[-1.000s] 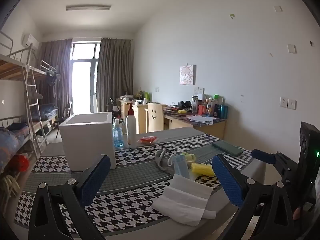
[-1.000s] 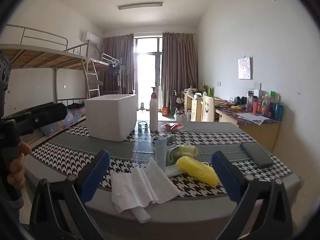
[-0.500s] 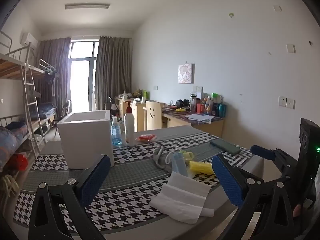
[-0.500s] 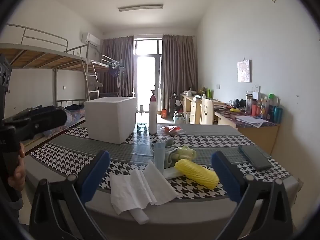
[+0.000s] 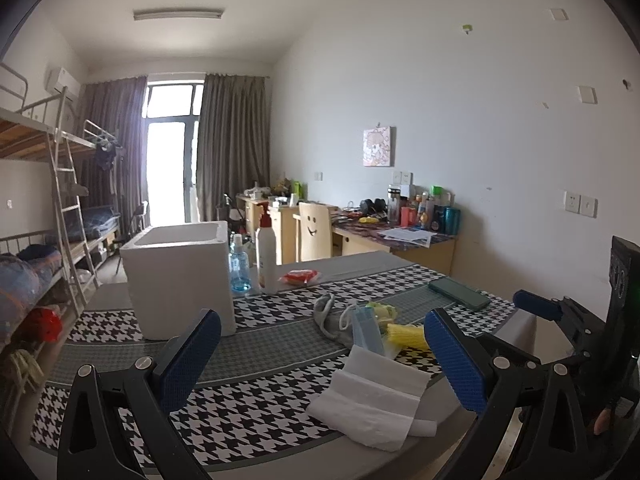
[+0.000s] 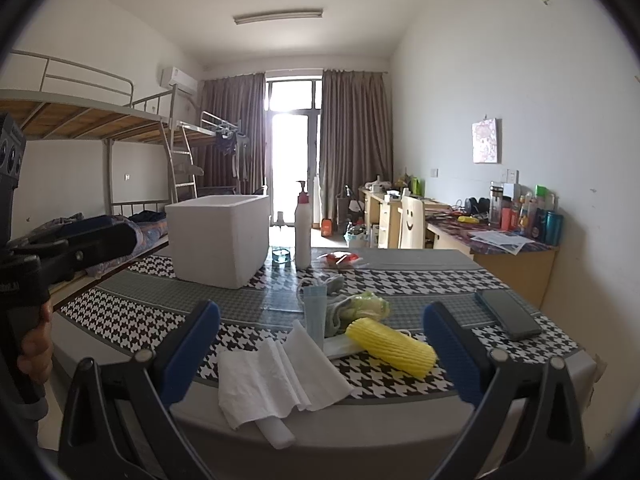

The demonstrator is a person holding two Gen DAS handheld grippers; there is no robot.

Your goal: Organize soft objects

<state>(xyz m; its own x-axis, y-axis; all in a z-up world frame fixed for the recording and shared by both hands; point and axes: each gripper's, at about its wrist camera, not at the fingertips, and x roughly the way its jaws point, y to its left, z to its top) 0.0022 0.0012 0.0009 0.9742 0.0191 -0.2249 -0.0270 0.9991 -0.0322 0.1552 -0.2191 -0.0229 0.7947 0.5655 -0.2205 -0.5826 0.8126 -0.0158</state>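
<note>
A pile of soft things lies near the table's front edge: a white folded tissue [image 6: 276, 380] [image 5: 372, 400], a yellow foam net sleeve [image 6: 390, 348] [image 5: 406, 336], a blue face mask [image 6: 314, 312] [image 5: 366, 330], a grey sock [image 5: 326, 316] and a pale green foam piece [image 6: 370, 304]. A white foam box [image 6: 218, 234] [image 5: 180, 276] stands open-topped at the back left. My left gripper [image 5: 320, 364] is open and empty, above the table's front. My right gripper [image 6: 320, 354] is open and empty, in front of the tissue.
A pump bottle [image 6: 303, 228], a small blue bottle [image 5: 239, 268] and a red packet [image 6: 340, 258] stand beside the box. A dark phone [image 6: 508, 314] lies at the right on the houndstooth tablecloth [image 5: 248, 400]. Bunk beds are at the left, desks at the right.
Both grippers have shifted slightly; the view has drifted a little. Both stay open and empty. Nothing on the table has moved.
</note>
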